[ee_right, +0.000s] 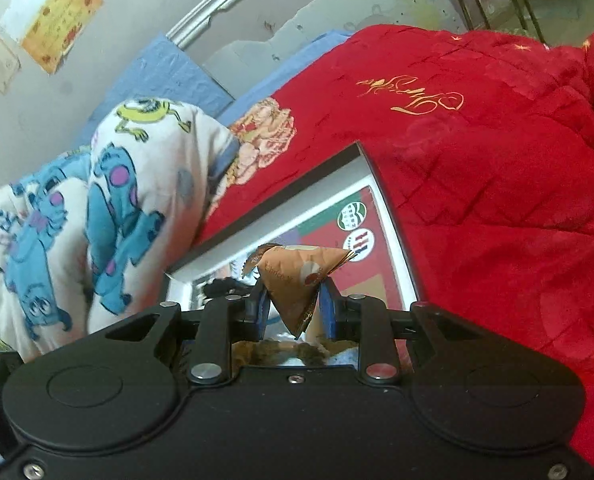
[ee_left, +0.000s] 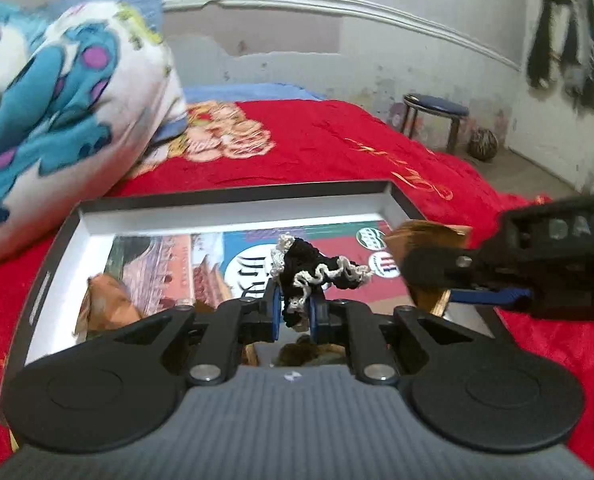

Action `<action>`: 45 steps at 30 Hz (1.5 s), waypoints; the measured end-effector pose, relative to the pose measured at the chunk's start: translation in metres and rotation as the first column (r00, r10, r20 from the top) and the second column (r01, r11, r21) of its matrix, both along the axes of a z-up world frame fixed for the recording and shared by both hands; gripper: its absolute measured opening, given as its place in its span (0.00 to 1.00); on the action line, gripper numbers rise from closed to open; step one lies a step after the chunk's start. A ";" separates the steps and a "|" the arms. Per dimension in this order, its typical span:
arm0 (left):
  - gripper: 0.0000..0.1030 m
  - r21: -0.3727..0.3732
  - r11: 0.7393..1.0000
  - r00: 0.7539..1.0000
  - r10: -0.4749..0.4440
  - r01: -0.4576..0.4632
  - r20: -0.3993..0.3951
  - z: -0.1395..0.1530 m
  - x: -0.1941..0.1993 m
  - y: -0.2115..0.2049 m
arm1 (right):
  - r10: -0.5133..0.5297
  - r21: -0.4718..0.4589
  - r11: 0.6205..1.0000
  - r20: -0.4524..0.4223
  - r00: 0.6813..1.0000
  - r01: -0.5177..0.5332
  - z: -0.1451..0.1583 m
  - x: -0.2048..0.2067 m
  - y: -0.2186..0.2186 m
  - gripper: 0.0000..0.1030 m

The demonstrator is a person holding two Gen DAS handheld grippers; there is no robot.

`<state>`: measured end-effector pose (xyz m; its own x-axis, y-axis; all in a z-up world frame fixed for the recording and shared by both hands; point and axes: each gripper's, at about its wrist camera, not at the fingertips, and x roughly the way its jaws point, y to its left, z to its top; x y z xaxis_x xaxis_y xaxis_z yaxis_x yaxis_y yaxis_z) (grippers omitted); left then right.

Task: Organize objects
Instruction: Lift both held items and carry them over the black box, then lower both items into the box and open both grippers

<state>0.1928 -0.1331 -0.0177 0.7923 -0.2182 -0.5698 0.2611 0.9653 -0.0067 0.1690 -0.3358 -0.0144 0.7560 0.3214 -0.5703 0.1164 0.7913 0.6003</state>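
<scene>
The left gripper (ee_left: 293,308) is clenched on a black scrunchie (ee_left: 317,276) with white trim, pinched between its 2 blue pads (ee_left: 274,312) above a shallow box (ee_left: 233,210). The box lies on a red quilt (ee_left: 329,148), and its floor is covered by a printed sheet (ee_left: 241,256). A brown wrapper (ee_left: 105,304) lies in the box at its left side. The right gripper (ee_right: 293,308) grips a crumpled brown packet (ee_right: 297,280), held over the right part of the box (ee_right: 381,184); in the left view this gripper (ee_left: 429,268) reaches in from the right. A cartoon-print pillow (ee_left: 57,92) rests on the quilt just beside the box's far left corner.
</scene>
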 end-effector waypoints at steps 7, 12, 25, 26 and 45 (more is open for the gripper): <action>0.17 0.015 1.000 1.000 0.021 -0.021 0.005 -0.003 0.003 -0.003 | 0.017 -0.050 0.999 -0.032 0.999 -0.019 -0.009 0.002 0.011 0.25; 0.17 0.017 1.000 1.000 0.009 -0.009 0.005 -0.004 0.001 -0.006 | 0.020 -0.090 0.996 -0.036 0.999 -0.023 -0.011 0.002 0.016 0.25; 0.20 0.029 1.000 1.000 0.001 -0.001 -0.008 -0.011 0.003 -0.006 | 0.010 -0.092 0.996 -0.054 0.998 -0.015 -0.019 0.005 0.017 0.25; 0.21 0.029 1.000 1.000 0.001 -0.001 -0.009 -0.011 0.003 -0.006 | 0.010 -0.095 0.995 -0.055 0.998 -0.015 -0.019 0.005 0.018 0.25; 0.48 -0.004 1.000 0.999 0.015 -0.015 -0.052 -0.013 0.010 -0.001 | 0.002 -0.095 0.995 -0.060 0.998 -0.007 -0.021 0.004 0.019 0.26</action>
<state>0.2024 -0.1337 -0.0312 0.7650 -0.2089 -0.6093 0.2455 0.9691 -0.0240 0.1732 -0.3169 -0.0353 0.7180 0.2670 -0.6428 0.1463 0.8450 0.5144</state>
